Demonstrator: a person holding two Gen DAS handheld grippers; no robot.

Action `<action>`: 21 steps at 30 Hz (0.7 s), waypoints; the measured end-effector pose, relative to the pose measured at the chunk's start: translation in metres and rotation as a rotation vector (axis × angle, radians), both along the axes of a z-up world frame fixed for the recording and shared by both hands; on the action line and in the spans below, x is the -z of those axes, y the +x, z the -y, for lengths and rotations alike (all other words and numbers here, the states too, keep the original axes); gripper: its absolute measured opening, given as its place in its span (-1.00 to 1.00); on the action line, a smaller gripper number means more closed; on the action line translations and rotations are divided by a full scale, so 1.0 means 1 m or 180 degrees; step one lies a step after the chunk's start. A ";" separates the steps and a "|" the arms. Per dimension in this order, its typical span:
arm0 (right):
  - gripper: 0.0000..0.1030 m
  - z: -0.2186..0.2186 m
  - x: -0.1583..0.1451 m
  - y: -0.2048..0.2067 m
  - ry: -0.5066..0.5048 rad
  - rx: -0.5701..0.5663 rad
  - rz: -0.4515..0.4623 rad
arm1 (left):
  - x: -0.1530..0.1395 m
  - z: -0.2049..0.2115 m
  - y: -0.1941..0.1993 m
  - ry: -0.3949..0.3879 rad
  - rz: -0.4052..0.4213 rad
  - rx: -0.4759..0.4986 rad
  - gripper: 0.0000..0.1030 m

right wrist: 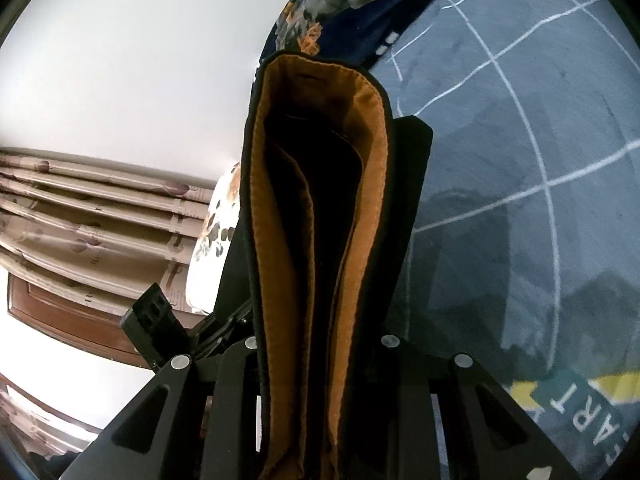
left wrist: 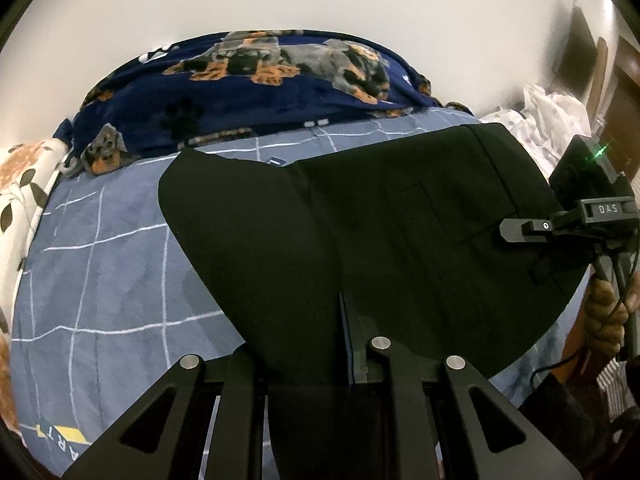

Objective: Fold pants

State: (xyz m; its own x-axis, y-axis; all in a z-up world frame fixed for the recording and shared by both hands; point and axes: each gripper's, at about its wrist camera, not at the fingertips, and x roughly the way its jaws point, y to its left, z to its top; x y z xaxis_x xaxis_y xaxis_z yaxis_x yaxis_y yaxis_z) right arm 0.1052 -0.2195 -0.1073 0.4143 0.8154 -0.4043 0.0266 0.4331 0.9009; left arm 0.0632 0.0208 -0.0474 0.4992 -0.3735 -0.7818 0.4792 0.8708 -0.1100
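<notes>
Holding black fabric pants with tan-orange lining (left wrist: pixel 360 216) up over blue bed sheet with white grid lines (left wrist: pixel 100 248), both tools engaged. Left tool (left wrist: pixel 316 356) clamped on pants edge, cloth running down between the fingers and spreading out ahead across the bed. Right tool (right wrist: pixel 320 380) clamped on the waistband end, stacked layers standing up between the fingers with tan lining showing; same right tool also showing at right edge of left view (left wrist: pixel 560 224), gripped by a hand. Pants partly lying on the sheet, partly lifted; looking like mid-fold, garment already doubled.

Navy fleece blanket with dog print (left wrist: pixel 256 76) bunched at far side of bed, near the far pants edge. White floral pillow (left wrist: pixel 24 184) at left edge.

Risks, judging from here:
- thick layered waistband slipping out of right tool if pulled sideways, only an edge pinched
- layers shifting against each other, leaving a skewed fold
- dragging far edge into the blanket, causing bunching
- uneven lift between tools twisting the cloth, creasing the panel
</notes>
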 end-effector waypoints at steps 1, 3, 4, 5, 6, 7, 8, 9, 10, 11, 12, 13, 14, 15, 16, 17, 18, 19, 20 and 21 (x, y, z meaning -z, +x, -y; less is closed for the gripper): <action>-0.57 -0.002 0.000 0.004 0.0003 -0.0008 0.0001 | 0.000 -0.001 0.003 0.0004 0.0002 -0.0008 -0.70; -0.57 -0.005 0.000 0.011 0.0005 -0.0023 0.0003 | 0.000 -0.005 0.011 0.0006 0.0000 -0.0026 -0.70; -0.57 -0.007 0.000 0.015 0.0008 -0.0028 0.0003 | 0.000 -0.006 0.014 0.0006 0.0002 -0.0035 -0.70; -0.57 -0.008 0.000 0.019 0.0013 -0.0032 0.0003 | 0.000 -0.007 0.018 0.0007 0.0005 -0.0044 -0.70; -0.57 -0.009 0.000 0.024 0.0017 -0.0036 0.0004 | 0.000 -0.008 0.022 0.0010 0.0010 -0.0052 -0.70; -0.57 -0.010 0.000 0.029 0.0017 -0.0042 0.0005 | 0.000 -0.009 0.027 0.0016 0.0016 -0.0059 -0.70; -0.57 -0.011 0.000 0.033 0.0014 -0.0046 0.0009 | 0.000 -0.010 0.030 0.0018 0.0023 -0.0065 -0.70; -0.57 -0.011 0.000 0.037 0.0012 -0.0049 0.0016 | 0.000 -0.010 0.035 0.0020 0.0033 -0.0073 -0.70; -0.57 -0.012 -0.001 0.041 0.0012 -0.0049 0.0023 | -0.001 -0.011 0.040 0.0025 0.0044 -0.0078 -0.70; -0.57 -0.012 -0.001 0.046 0.0011 -0.0050 0.0028 | -0.001 -0.011 0.044 0.0034 0.0055 -0.0081 -0.70; -0.57 -0.013 -0.002 0.050 0.0012 -0.0050 0.0032 | -0.001 -0.011 0.049 0.0043 0.0073 -0.0087 -0.70; -0.57 -0.013 -0.003 0.055 0.0012 -0.0051 0.0041 | -0.002 -0.011 0.054 0.0047 0.0087 -0.0092 -0.70; -0.57 -0.013 -0.003 0.059 0.0015 -0.0050 0.0049 | -0.002 -0.011 0.059 0.0051 0.0100 -0.0097 -0.70; -0.57 -0.013 -0.003 0.065 0.0025 -0.0045 0.0056 | -0.002 -0.011 0.065 0.0054 0.0113 -0.0107 -0.70; -0.57 -0.013 -0.003 0.069 0.0033 -0.0042 0.0061 | -0.002 -0.011 0.070 0.0054 0.0121 -0.0116 -0.70; -0.57 -0.013 -0.002 0.074 0.0037 -0.0039 0.0067 | -0.002 -0.012 0.077 0.0051 0.0126 -0.0129 -0.70; -0.57 -0.013 -0.002 0.078 0.0039 -0.0037 0.0070 | -0.001 -0.012 0.082 0.0050 0.0126 -0.0137 -0.70; -0.57 -0.012 -0.001 0.080 0.0043 -0.0035 0.0073 | -0.001 -0.012 0.087 0.0051 0.0125 -0.0147 -0.70; -0.57 -0.011 0.000 0.081 0.0050 -0.0033 0.0074 | 0.001 -0.012 0.093 0.0052 0.0124 -0.0157 -0.70; -0.57 -0.011 0.002 0.085 0.0056 -0.0030 0.0072 | 0.002 -0.012 0.098 0.0053 0.0124 -0.0165 -0.70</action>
State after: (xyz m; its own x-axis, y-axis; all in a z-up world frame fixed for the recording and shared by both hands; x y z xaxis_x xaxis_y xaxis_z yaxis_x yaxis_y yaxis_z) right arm 0.1904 -0.2082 -0.1092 0.4156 0.8262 -0.3804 0.0023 0.4173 0.9088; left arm 0.1614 0.0326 -0.0490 0.5478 -0.3335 -0.7673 0.4371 0.8961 -0.0774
